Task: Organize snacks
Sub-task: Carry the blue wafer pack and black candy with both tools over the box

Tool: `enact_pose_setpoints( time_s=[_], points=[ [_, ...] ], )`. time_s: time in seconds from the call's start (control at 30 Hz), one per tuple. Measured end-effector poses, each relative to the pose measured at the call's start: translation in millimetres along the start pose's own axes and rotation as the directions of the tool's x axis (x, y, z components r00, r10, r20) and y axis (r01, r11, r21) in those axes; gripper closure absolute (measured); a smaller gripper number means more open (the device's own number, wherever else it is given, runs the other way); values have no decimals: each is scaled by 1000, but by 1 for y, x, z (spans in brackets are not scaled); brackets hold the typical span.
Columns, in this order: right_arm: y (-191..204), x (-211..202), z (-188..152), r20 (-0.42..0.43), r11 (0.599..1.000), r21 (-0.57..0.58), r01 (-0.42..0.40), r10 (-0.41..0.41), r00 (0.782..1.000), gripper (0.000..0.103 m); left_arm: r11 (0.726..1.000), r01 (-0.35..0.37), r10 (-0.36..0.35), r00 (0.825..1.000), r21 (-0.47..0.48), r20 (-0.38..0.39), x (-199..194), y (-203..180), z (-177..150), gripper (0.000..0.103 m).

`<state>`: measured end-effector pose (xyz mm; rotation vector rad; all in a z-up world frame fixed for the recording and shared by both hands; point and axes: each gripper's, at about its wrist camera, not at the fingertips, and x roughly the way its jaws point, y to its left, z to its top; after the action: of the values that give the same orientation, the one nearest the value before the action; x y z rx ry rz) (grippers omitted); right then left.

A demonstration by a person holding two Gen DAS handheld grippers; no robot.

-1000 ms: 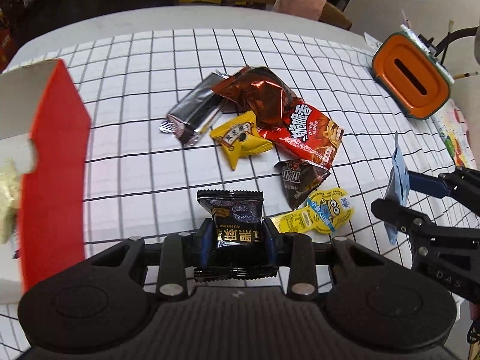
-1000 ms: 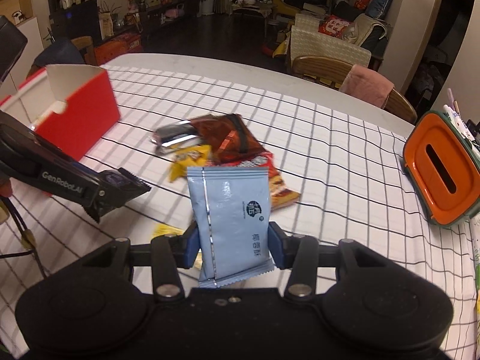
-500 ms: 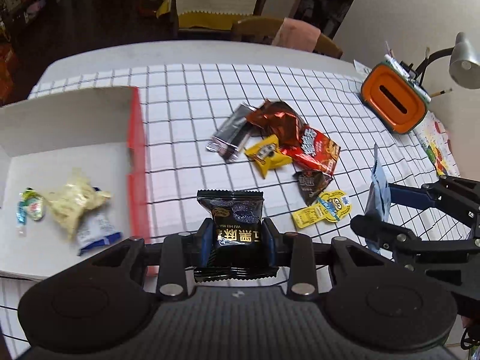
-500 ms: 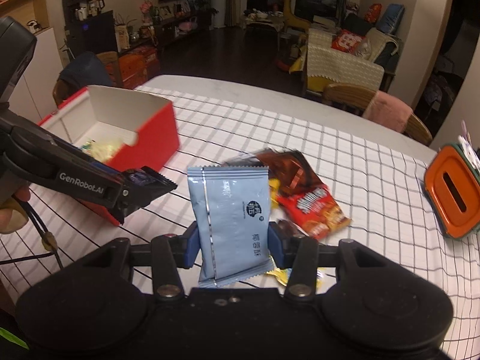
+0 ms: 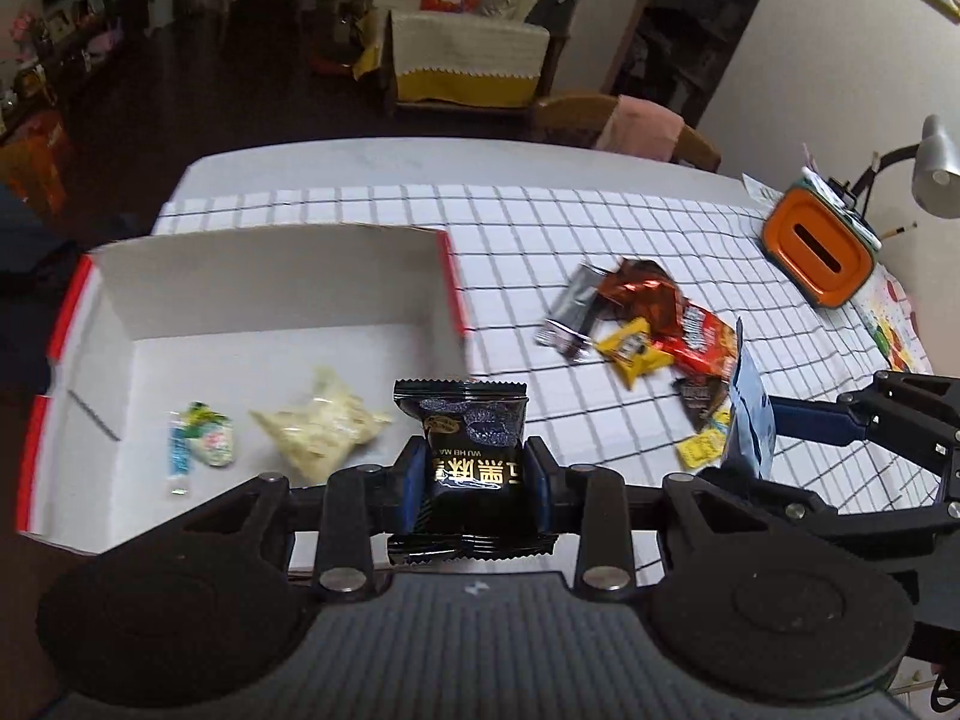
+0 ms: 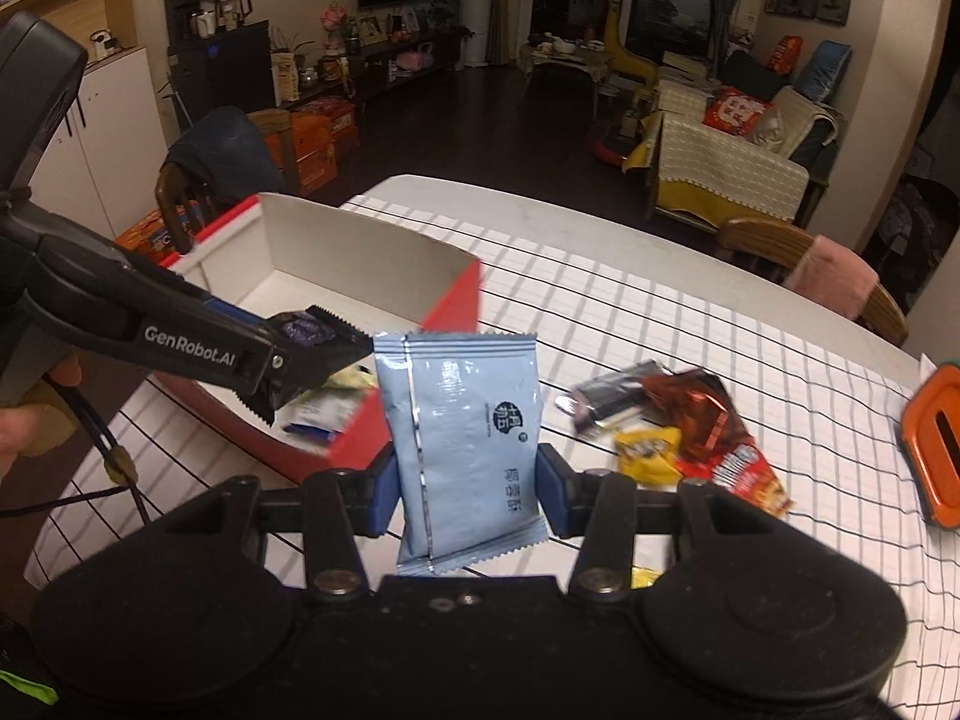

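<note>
My left gripper (image 5: 474,480) is shut on a black snack packet (image 5: 462,426), held upright over the near right part of a red box (image 5: 270,276) with a white inside. In the box lie a pale yellow packet (image 5: 324,426), a small green-white sweet (image 5: 207,435) and a blue-white stick (image 5: 178,456). My right gripper (image 6: 468,492) is shut on a pale blue packet (image 6: 468,438), just right of the box (image 6: 360,264). Loose snacks (image 5: 651,324) lie in a pile on the checked cloth to the right. The left gripper (image 6: 300,354) shows in the right wrist view, above the box.
An orange tissue holder (image 5: 819,249) stands at the table's far right, a grey desk lamp (image 5: 933,162) behind it. A chair with a pink cushion (image 5: 642,126) is at the far edge. A person's hand (image 6: 24,420) grips the left handle. The box sits at the table's left edge.
Both grippers have risen and swung left from the snack pile toward the red box, each keeping its packet. The box's white inside and its contents have come into view.
</note>
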<state>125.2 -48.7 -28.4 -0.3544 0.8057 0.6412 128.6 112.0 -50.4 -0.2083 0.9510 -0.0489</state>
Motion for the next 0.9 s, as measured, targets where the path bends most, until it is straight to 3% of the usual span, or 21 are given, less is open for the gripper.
enact_pose_setpoints(
  time_s=[0.4,0.9],
  points=[
    [55,36,34,-27,998,-62,-19,17,999,58,996,-71,73,997,-57,27,-15,80,-1,69],
    [91,117,64,-130,991,-132,3,-20,991,58,984,-149,147,989,-93,-34,16,147,-2,69]
  ],
)
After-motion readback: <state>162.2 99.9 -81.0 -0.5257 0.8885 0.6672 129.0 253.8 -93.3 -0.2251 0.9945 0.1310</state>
